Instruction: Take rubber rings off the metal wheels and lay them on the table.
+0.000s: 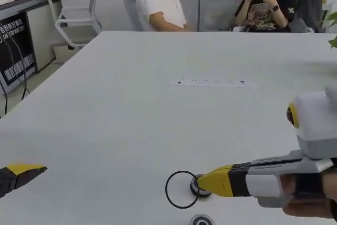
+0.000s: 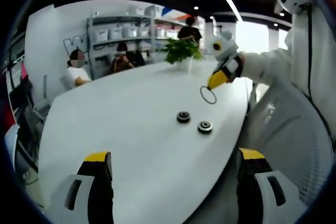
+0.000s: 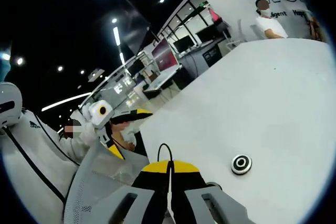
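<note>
As right gripper (image 1: 200,183) pinches it — rubber ring (image 1: 166,189) loops ahead.

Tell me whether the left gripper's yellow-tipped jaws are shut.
No, the left gripper has its jaws wide apart above the white table.

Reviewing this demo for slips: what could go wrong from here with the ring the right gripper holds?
1. The right gripper pinches the thin rubber ring at just the tips of its fingers, so it may slip or spring free.
2. A metal wheel lies right by the ring in the head view; laying it down there could drape it over the wheel.
3. The left gripper is open and apart, so nothing steadies the wheels.
</note>
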